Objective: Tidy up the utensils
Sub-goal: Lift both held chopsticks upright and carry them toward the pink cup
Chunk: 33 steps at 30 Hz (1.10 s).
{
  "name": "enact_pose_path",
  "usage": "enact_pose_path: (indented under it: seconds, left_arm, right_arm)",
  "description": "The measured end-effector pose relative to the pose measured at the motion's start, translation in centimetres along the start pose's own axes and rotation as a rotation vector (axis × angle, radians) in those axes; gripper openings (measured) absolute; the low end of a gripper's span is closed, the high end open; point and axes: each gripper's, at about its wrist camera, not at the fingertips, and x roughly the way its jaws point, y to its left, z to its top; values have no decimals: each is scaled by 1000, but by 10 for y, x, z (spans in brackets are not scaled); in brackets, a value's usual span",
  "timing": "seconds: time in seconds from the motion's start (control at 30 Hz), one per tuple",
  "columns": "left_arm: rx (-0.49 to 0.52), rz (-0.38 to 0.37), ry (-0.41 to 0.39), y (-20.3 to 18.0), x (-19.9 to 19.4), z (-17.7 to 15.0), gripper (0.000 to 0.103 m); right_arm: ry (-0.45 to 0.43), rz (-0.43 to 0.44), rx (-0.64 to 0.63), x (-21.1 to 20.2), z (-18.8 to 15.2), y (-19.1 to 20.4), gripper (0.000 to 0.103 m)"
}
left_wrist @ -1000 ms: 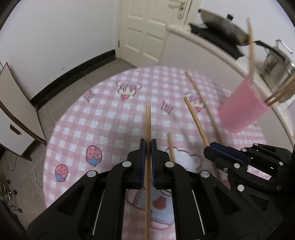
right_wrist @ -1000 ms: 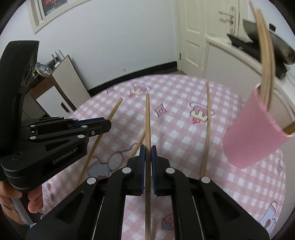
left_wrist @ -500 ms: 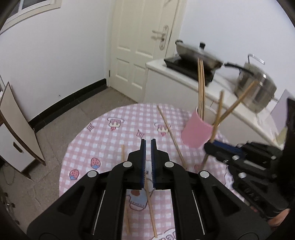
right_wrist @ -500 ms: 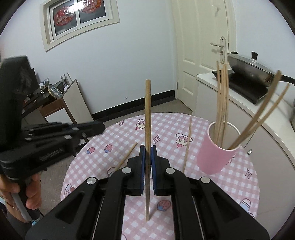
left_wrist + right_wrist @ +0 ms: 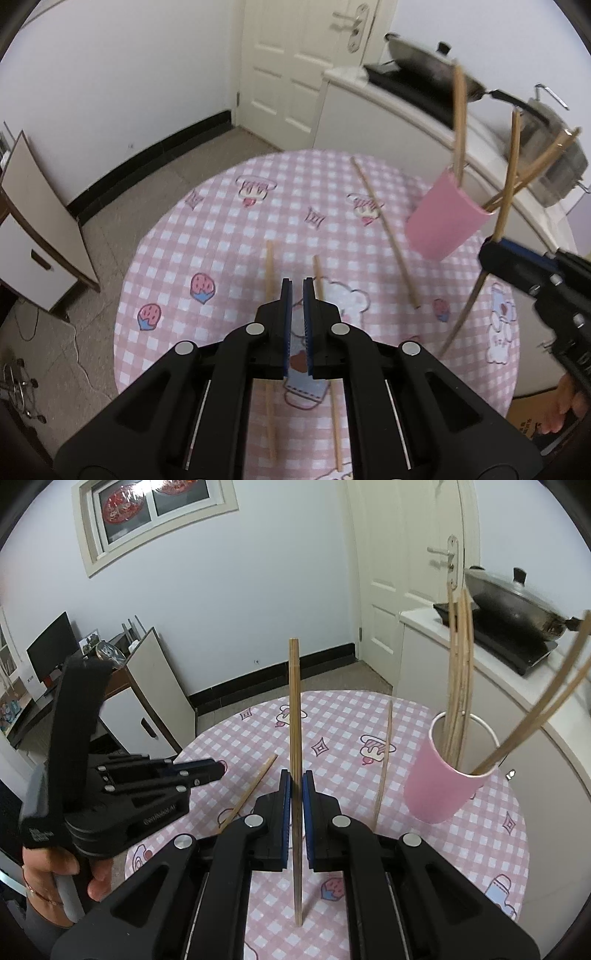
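Note:
My left gripper (image 5: 295, 284) is shut with nothing between its pads, hovering over the pink checked round table (image 5: 221, 221). Two wooden chopsticks (image 5: 269, 332) (image 5: 318, 277) lie on the cloth under it, and a third chopstick (image 5: 384, 229) lies further back. The pink cup (image 5: 443, 786) holds several chopsticks that lean out of it. My right gripper (image 5: 294, 775) is shut on one upright chopstick (image 5: 294, 709), left of the cup and above the table. In the left wrist view the right gripper (image 5: 489, 254) shows at the right, just beside the pink cup (image 5: 439, 221). The left gripper (image 5: 219, 768) appears at the left of the right wrist view.
A white counter (image 5: 369, 110) behind the table carries a wok (image 5: 509, 598) on a hob and a steel pot (image 5: 561, 173). A white cabinet (image 5: 147, 716) stands at the left, a closed door (image 5: 295, 74) behind. A person's hand (image 5: 55, 871) grips the left tool's handle.
Both grippers have risen away from the table. The chopstick that showed between the left jaws a second ago is gone from them. The right gripper still carries its chopstick, now held upright.

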Motion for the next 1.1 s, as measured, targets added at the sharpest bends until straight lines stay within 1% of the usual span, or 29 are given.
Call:
enact_pose_path:
  seconds: [0.2, 0.23, 0.27, 0.33, 0.37, 0.4, 0.53, 0.57, 0.63, 0.67, 0.7, 0.77, 0.8, 0.87, 0.9, 1.03, 1.1]
  left_arm:
    - [-17, 28, 73, 13, 38, 0, 7]
    - [-20, 28, 89, 16, 46, -1, 9]
    - [-21, 31, 96, 17, 50, 0, 15]
    - [-30, 44, 88, 21, 59, -1, 62]
    - [-33, 48, 72, 22, 60, -1, 62]
    - [-27, 59, 76, 23, 64, 0, 62]
    - [-16, 73, 103, 24, 79, 2, 62]
    - [-14, 72, 108, 23, 82, 2, 60]
    - [-5, 71, 121, 21, 88, 3, 47]
    - [0, 72, 128, 18, 92, 4, 43]
    - [6, 72, 139, 17, 96, 4, 35]
    - [21, 89, 133, 14, 99, 4, 35]
    - [33, 101, 132, 12, 100, 5, 32]
    - [45, 106, 127, 10, 100, 4, 11]
    - [39, 98, 126, 10, 100, 4, 7]
    - [14, 57, 120, 13, 96, 3, 6]
    - [7, 47, 103, 11, 89, 2, 6]
  right_arm:
    - [78, 1, -2, 36, 5, -2, 5]
    - [94, 5, 2, 44, 4, -3, 5]
    - [102, 9, 6, 48, 3, -4, 5]
    - [127, 19, 15, 60, 0, -7, 5]
    - [141, 23, 20, 67, -2, -9, 5]
    - [147, 26, 22, 70, -2, -10, 5]
    - [178, 39, 34, 84, -8, -13, 5]
    - [185, 42, 35, 87, -9, -14, 5]
    - [193, 45, 38, 91, -10, -15, 5]
    - [197, 47, 40, 92, -11, -15, 5]
    - [200, 49, 42, 94, -11, -16, 5]
    - [204, 54, 43, 95, -11, -18, 5]
    - [205, 54, 43, 97, -10, -19, 5]
    - [203, 55, 44, 96, -9, -19, 5]
    - [201, 56, 44, 96, -9, -19, 5]
    - [190, 62, 43, 91, -8, -17, 5]
    - [181, 65, 40, 85, -8, -17, 5]
